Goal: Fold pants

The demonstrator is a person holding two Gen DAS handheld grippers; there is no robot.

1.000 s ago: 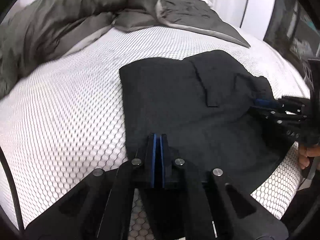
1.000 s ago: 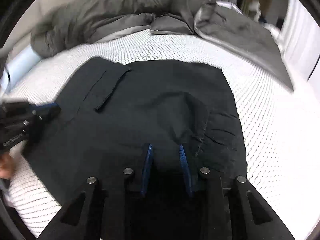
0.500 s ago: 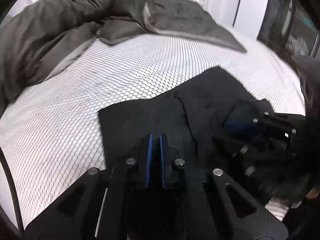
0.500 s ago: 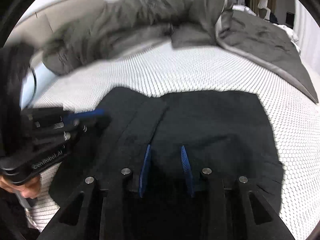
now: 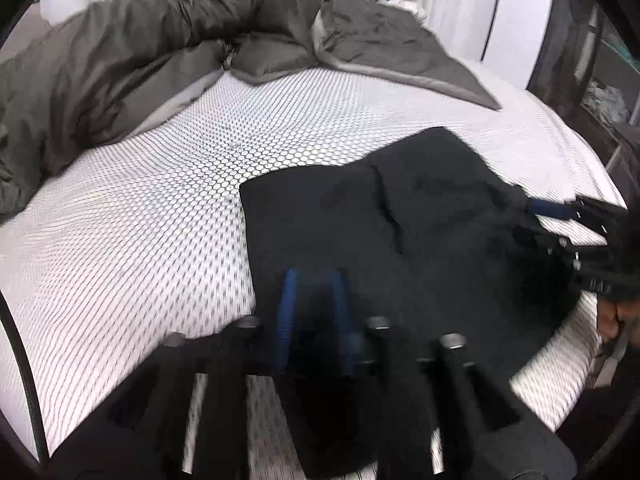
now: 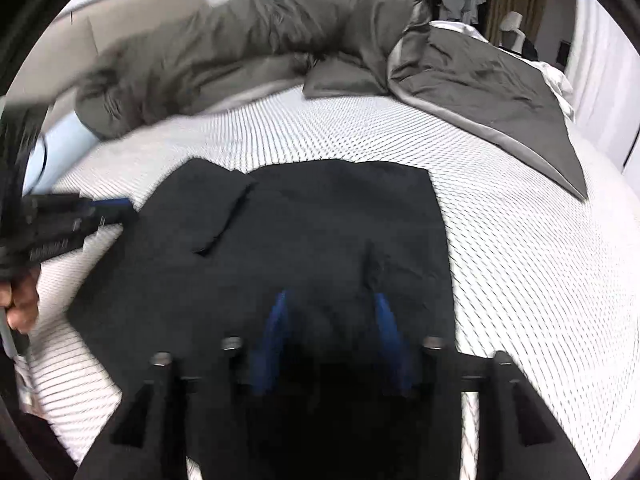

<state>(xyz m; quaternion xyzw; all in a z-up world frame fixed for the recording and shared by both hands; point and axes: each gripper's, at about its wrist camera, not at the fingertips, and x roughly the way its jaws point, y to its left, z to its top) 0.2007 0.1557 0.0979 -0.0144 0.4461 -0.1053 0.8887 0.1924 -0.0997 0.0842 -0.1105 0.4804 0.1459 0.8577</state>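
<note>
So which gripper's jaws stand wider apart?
The right gripper: its blue fingers gape wide over the black pants; the left gripper's stand closer.

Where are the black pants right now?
The black pants lie folded on the white mattress, nearer its edge than the grey duvet, under both grippers.

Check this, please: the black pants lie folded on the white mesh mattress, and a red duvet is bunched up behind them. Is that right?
Not quite: the duvet is grey, not red, as the right wrist view shows. The rest holds: the black pants lie folded on the white mesh mattress, and the duvet is bunched up behind them.
</note>
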